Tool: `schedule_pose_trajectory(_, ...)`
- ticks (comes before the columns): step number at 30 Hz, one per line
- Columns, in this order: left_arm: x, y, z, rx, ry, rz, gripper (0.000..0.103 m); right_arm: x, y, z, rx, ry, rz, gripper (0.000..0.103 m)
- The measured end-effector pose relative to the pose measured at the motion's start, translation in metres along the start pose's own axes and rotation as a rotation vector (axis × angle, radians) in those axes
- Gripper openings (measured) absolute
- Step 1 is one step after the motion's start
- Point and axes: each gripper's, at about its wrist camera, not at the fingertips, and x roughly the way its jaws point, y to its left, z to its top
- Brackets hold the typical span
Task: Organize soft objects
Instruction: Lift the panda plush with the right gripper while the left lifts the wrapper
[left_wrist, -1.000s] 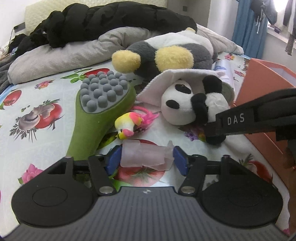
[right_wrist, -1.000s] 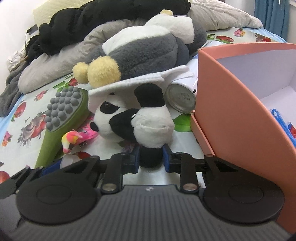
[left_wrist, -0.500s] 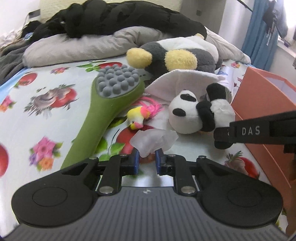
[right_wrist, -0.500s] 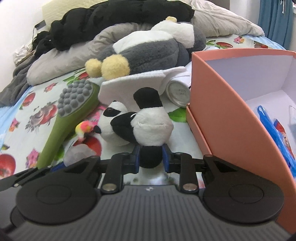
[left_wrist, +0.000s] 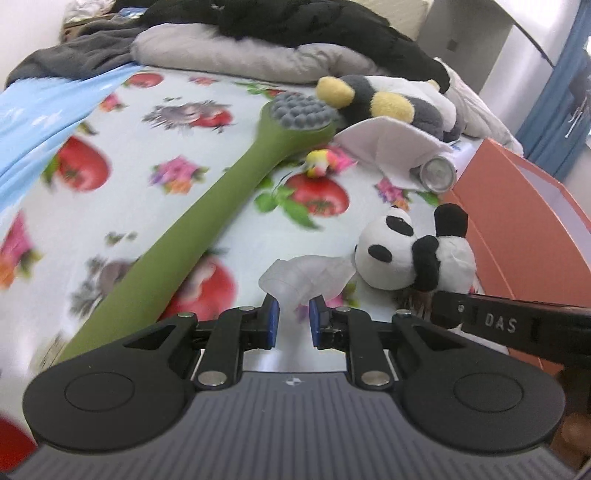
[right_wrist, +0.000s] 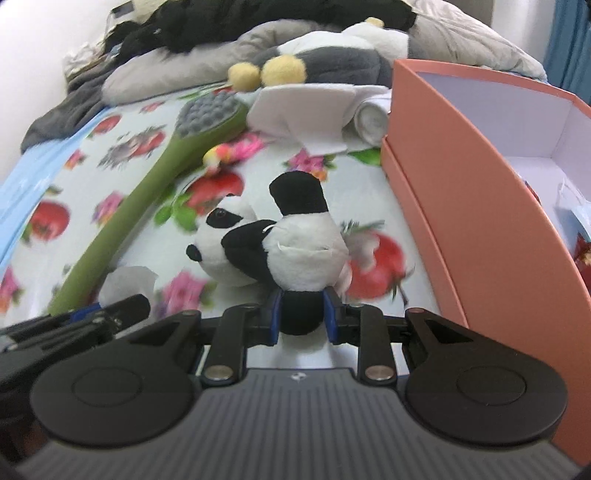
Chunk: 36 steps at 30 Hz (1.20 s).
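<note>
Salmon-pink cardboard box (right_wrist: 480, 206) at right on fruit-print bedsheet (left_wrist: 155, 206); long green massage hammer with grey nubs (left_wrist: 207, 236) lying left; right gripper (right_wrist: 302, 316) clamped on black-and-white plush panda (right_wrist: 295, 240), just beside box wall; left gripper (left_wrist: 292, 320) pinching translucent crumpled plastic bag (left_wrist: 306, 275), lifted beside panda.

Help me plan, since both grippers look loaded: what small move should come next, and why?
Probably carry the panda plush, clamped by its black foot in the right gripper, over the open orange box beside it. The left gripper pinches a translucent soft piece, which could follow.
</note>
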Motion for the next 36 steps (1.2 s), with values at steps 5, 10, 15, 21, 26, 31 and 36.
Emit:
schedule_pose_trajectory(5,-0.032,0.008,-0.022,-0.056,0.003,0.020,0.020,-0.025,0.005,-0.022,-0.051,0.009,0.026,0.027)
schedule_pose_trajectory(10,-0.058,0.007,-0.043,-0.078,0.014,0.020,0.020,-0.048,0.003,-0.040,-0.080,0.018,0.039,0.027)
schedule_pose_trajectory(15,-0.077,-0.002,-0.059,-0.082,0.019,0.000,0.020,-0.071,-0.010,-0.058,-0.055,0.042,0.052,0.027)
schedule_pose_trajectory(21,-0.094,-0.007,-0.068,-0.082,0.015,-0.019,0.020,-0.093,-0.018,-0.078,-0.022,0.069,0.088,0.030)
schedule_pose_trajectory(26,-0.104,-0.007,-0.069,-0.071,0.010,-0.021,0.020,-0.100,-0.021,-0.085,-0.010,0.070,0.113,0.036)
schedule_pose_trajectory(31,-0.110,-0.007,-0.069,-0.073,0.006,-0.026,0.020,-0.108,-0.015,-0.085,-0.119,0.030,0.108,0.049)
schedule_pose_trajectory(36,-0.112,-0.008,-0.068,-0.068,0.006,-0.029,0.020,-0.115,-0.013,-0.082,-0.188,-0.024,0.108,0.049)
